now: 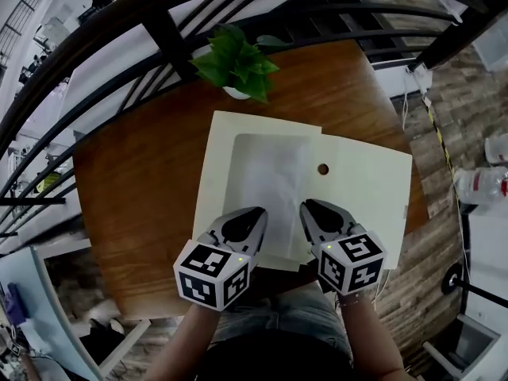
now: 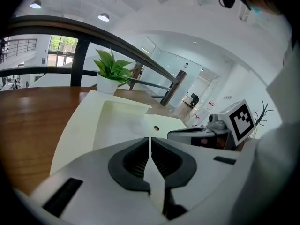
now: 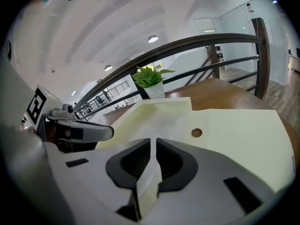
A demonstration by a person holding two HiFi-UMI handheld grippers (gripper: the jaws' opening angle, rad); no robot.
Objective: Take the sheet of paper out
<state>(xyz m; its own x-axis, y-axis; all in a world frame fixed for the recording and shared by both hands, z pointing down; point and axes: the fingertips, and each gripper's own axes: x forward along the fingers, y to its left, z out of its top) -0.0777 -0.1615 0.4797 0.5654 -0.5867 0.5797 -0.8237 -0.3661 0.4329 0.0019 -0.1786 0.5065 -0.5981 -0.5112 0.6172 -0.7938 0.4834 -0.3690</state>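
A white sheet of paper (image 1: pixel 274 177) lies over an open cream folder (image 1: pixel 369 193) on the wooden table (image 1: pixel 135 189). The folder has a small round hole (image 1: pixel 322 168). My left gripper (image 1: pixel 255 214) is at the sheet's near edge, shut with the pale sheet pinched between its dark pads (image 2: pixel 136 161). My right gripper (image 1: pixel 308 208) is beside it at the same near edge, also shut on a thin pale sheet edge (image 3: pixel 149 177). In the left gripper view the sheet (image 2: pixel 122 125) stretches ahead of the jaws. The right gripper view shows the sheet (image 3: pixel 159 118) and the folder (image 3: pixel 239 135).
A potted green plant (image 1: pixel 234 62) stands at the table's far edge, just past the folder. A dark curved railing (image 1: pixel 159 22) runs behind the table. The person's legs are at the near edge, below the grippers. A wood-plank floor with cables and bottles (image 1: pixel 484 185) lies to the right.
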